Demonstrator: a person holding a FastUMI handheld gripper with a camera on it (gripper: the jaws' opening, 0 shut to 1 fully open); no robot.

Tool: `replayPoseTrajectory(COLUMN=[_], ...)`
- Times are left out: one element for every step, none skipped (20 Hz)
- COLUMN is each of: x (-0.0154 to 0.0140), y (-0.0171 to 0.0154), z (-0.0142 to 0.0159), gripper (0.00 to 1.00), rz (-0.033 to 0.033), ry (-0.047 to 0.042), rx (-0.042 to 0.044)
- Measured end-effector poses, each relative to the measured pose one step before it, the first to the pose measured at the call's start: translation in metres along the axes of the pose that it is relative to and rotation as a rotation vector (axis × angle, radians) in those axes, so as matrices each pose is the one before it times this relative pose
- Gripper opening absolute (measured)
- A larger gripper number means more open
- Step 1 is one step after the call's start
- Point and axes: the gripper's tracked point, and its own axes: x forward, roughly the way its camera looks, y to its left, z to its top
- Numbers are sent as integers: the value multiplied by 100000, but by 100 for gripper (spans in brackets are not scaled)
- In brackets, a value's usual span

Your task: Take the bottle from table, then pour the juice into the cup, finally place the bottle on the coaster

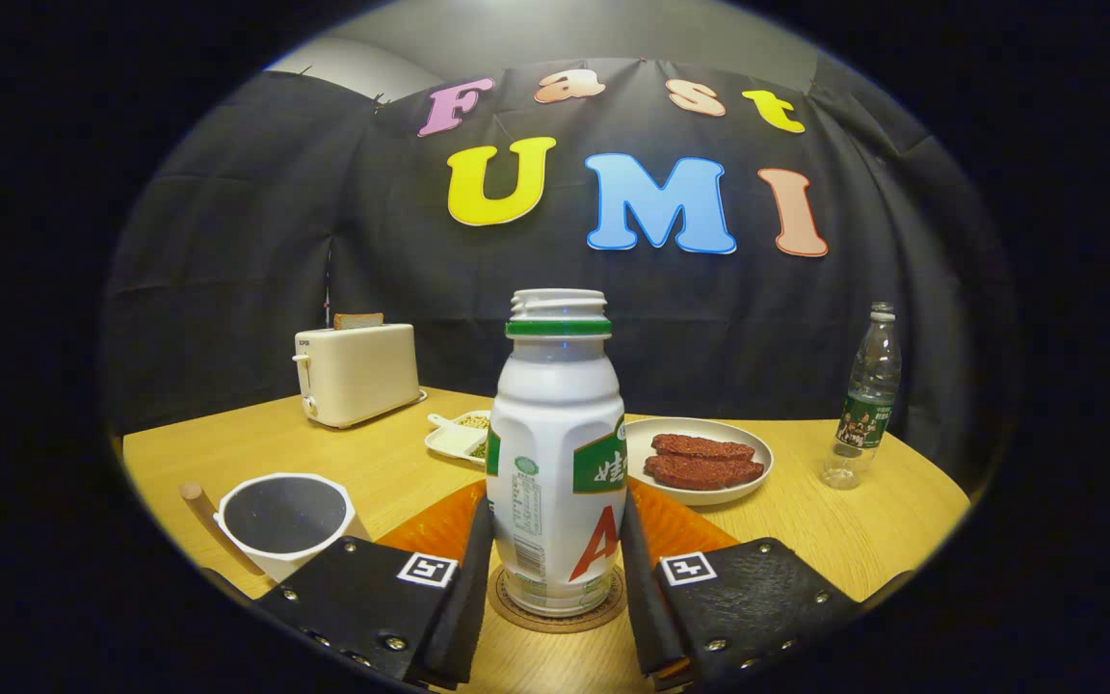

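The gripper clasps the white juice bottle, both fingers pressed to its sides, standing on the round coaster on the wooden table. Left of the bottle sits the white cup; behind, black cloth wall.

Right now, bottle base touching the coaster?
Touching. Gripper view: the bottle stands upright on the coaster, no gap under its base; the gripper fingers flank it.

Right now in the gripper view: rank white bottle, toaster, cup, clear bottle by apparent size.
1. white bottle, between the gripper fingers, inflated by nearness
2. toaster and cup look alike, unranked
3. clear bottle, far back
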Motion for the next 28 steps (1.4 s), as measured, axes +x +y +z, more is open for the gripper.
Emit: replayPoseTrajectory(x=[13,53,-133,-8,-59,-32,66,26,-11,-63,21,67,122,-41,-32,59,-418,-54,82,-96,-79,-163,-120,-259,-378,-307,-327,-441], y=[51,-21,1,7,-10,-41,36,-25,51,-85,167,-63,-41,-65,46,-28,26,-16,2,-172,-233,-68,-255,-109,28,-94,-47,-23], z=[238,47,-190,-63,-85,41,76,87,-117,205,-181,-11,-65,39,-199,-155,-48,67,148,198,28,-36,-206,289,468,776,756,1012], gripper=[63,63,63,63,63,63,63,64,64,64,66,66,70,70,72,73,75,80,93,97,97,97,97,97,97,97,97,97], rz=[127,374,163,-56,-99,38,152,215,271,18,20,-148,-39,-332,-355,-525,129,304,-670,-692,-537,-728,-1114,-400,-152,-367,-221,-192], ry=[-1590,-176,-154,156,-55,-136,-565,-807,-785,-702,170,-99,240,-60,748,481,-152,-150,-494,-985,-738,34,693,-168,-1194,-1720,-1948,-2172], rx=[870,-522,-832,-339,153,298,295,168,118,-337,-401,-323,-200,-70,46,252,-186,-129,35,177,176,130,272,841,1211,896,15,-1121])
